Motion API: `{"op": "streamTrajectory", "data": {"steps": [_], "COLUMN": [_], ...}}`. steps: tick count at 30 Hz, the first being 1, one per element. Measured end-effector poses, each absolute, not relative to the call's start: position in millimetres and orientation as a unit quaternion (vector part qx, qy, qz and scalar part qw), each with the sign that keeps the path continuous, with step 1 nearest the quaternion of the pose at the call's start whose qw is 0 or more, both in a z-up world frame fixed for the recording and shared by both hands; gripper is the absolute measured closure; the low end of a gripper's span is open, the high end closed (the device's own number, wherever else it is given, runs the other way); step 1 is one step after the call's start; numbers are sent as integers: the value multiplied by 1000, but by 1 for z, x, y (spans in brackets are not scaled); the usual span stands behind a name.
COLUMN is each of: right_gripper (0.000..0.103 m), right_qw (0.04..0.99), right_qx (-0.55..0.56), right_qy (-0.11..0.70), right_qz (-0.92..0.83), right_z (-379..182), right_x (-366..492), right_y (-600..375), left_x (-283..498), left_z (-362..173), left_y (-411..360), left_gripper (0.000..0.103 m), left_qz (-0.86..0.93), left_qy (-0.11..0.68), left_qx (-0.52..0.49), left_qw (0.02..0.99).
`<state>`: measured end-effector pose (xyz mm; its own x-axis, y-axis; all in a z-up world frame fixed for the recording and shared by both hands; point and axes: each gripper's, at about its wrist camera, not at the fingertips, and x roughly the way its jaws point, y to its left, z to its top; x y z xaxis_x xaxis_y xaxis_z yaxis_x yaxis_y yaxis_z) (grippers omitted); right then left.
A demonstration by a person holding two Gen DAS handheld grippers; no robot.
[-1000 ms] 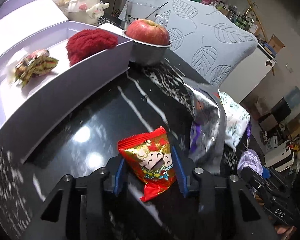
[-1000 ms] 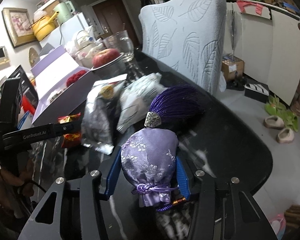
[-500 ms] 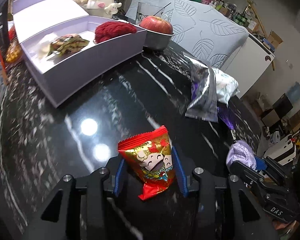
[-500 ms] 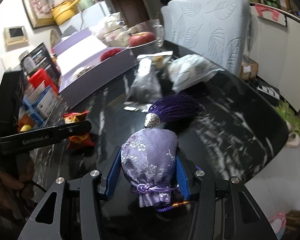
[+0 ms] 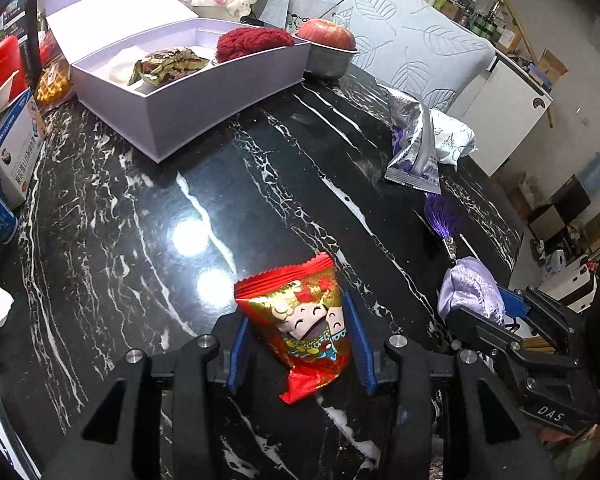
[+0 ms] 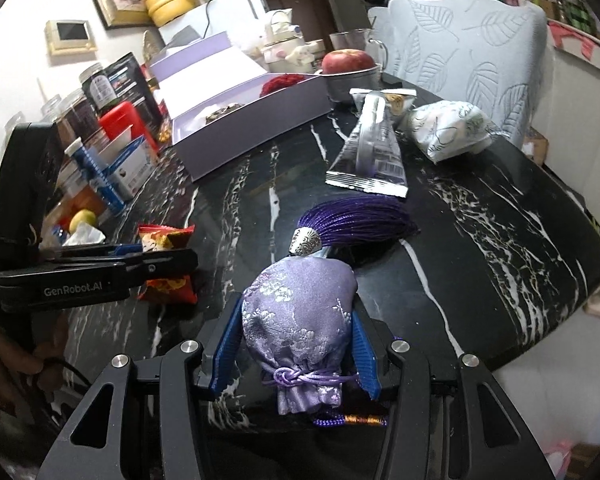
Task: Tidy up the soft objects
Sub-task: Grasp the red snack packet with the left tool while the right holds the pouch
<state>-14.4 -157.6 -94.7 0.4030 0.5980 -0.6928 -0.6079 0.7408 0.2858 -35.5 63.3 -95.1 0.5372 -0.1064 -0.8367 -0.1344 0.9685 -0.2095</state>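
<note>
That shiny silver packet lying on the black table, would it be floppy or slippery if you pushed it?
The silver packet lies flat with creased foil, so it probably bends and feels light. Its glossy film on the polished marble table suggests it would slide, not roll. One end leans on the white patterned pouch, which might shift too.

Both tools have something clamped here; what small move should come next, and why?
Probably carry the left tool and its red snack packet toward the lavender box: soft items already lie inside, and the right tool holds the purple pouch.

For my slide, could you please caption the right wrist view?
Right gripper holds a lilac pouch over a black marble table.
</note>
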Motion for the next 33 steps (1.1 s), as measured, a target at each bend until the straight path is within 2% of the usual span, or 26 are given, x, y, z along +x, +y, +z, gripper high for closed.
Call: {"op": "streamTrajectory", "data": {"steps": [3,5,7,12,15,19,27,28,30,32,33], "right_gripper": [51,40,36,32,31,31,31,33,51,59,59], "right_qw": [839,840,846,856,859,862,865,864,867,868,868], "right_qx": [-9,-13,-26,-50,-54,-55,-69,-71,-81,-83,-80], "right_qy": [411,409,403,389,385,379,372,371,366,364,365], "right_qz": [358,356,347,336,333,332,331,332,329,327,328], "right_z": [-95,-96,-96,-98,-98,-99,-100,-100,-100,-100,-100], "right_x": [-15,-16,-18,-23,-25,-27,-31,-33,-34,-33,-33], "right_y": [-157,-158,-156,-156,-157,-157,-155,-154,-153,-152,-153], "left_x": [-32,-31,-30,-28,-28,-29,-29,-30,-31,-33,-34], "left_z": [-96,-97,-97,-99,-101,-102,-104,-103,-103,-103,-102], "left_y": [63,59,54,42,38,37,39,39,39,39,39], "left_gripper": [60,58,56,53,50,37,36,36,38,53,56], "left_qz": [9,12,15,24,28,29,32,32,32,33,34], "left_qy": [482,480,479,478,477,474,471,470,467,463,461], "left_qx": [-124,-110,-91,-43,-26,-23,-25,-26,-28,-28,-26], "left_qw": [867,870,873,877,878,879,881,882,883,885,887]}}
